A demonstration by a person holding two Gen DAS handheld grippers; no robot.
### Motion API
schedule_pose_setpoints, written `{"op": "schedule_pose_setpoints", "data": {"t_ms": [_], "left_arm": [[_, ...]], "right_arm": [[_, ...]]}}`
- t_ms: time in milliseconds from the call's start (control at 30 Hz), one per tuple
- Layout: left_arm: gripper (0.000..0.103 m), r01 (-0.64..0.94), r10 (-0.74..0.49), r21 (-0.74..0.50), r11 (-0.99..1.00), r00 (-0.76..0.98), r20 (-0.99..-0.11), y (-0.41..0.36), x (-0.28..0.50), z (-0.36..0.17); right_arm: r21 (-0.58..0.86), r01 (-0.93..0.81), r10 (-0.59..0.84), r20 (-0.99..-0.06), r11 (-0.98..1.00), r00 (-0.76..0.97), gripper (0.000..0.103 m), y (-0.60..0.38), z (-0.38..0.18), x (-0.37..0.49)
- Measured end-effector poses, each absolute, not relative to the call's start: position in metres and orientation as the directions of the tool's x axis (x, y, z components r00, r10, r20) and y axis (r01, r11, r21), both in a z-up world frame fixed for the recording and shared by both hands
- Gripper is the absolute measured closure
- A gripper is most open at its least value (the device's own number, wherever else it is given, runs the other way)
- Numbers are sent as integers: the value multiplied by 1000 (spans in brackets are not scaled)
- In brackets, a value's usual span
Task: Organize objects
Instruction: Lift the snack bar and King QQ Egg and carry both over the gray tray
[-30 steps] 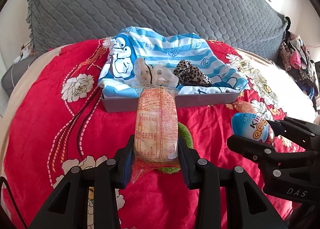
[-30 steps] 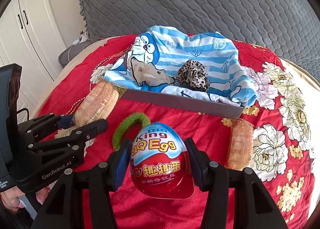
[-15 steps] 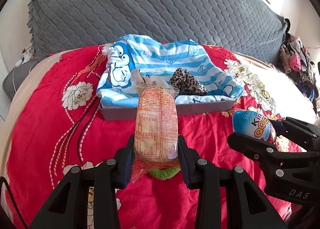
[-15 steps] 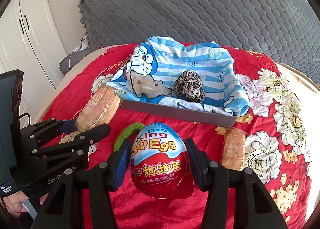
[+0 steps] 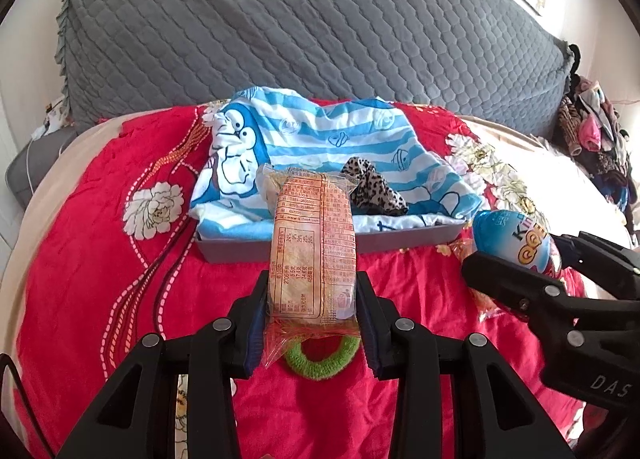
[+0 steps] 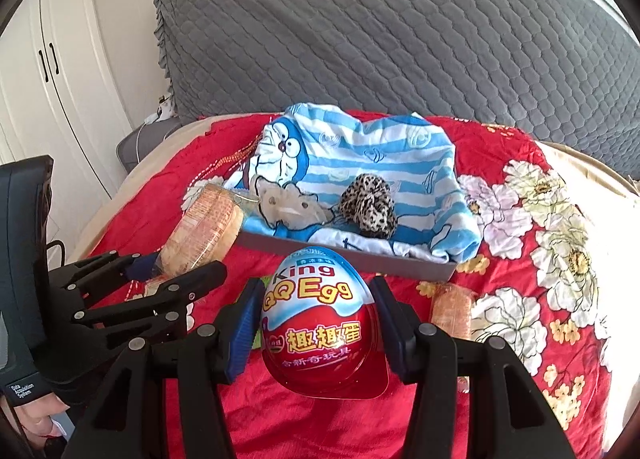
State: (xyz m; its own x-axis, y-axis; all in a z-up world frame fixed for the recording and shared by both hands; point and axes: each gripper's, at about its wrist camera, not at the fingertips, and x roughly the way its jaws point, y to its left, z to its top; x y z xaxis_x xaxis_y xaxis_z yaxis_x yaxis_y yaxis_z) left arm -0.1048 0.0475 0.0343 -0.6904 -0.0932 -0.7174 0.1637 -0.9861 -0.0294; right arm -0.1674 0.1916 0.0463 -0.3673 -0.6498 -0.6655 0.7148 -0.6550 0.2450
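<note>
The left gripper [image 5: 312,319] clamps a snack pack [image 5: 312,255], the right gripper [image 6: 320,323] an egg [image 6: 320,319], both short of the tray [image 6: 360,255] edge.

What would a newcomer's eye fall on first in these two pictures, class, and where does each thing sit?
The glossy red and blue King QQ Egg toy egg, clamped in the right claw in the foreground. Next, the orange-printed clear snack packet in the left claw, above the red floral bedspread. Behind both lies a blue-and-white striped cartoon cloth in a grey tray.
</note>
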Motion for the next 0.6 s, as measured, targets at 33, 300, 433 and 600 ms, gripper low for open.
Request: {"op": "schedule_pose_setpoints", "data": {"t_ms": [33, 300, 433, 600], "left_arm": [[62, 161, -89, -32, -986, -691, -717, 48, -106, 35], [62, 153, -80, -40, -987, -702, -708, 51, -121, 41], [62, 156, -75, -51, -986, -707, -704, 50, -130, 41], [62, 158, -73, -57, -986, -707, -704, 50, -137, 40]], "right_arm": [[244, 715, -652, -660, -655, -373, 49, 192, 49, -169], [251, 705, -665, -631, -663, -401, 49, 194, 60, -181], [257, 705, -671, -623, -661, -402, 49, 192, 61, -184], [253, 707, -671, -620, -660, -405, 49, 188, 61, -186]]}}
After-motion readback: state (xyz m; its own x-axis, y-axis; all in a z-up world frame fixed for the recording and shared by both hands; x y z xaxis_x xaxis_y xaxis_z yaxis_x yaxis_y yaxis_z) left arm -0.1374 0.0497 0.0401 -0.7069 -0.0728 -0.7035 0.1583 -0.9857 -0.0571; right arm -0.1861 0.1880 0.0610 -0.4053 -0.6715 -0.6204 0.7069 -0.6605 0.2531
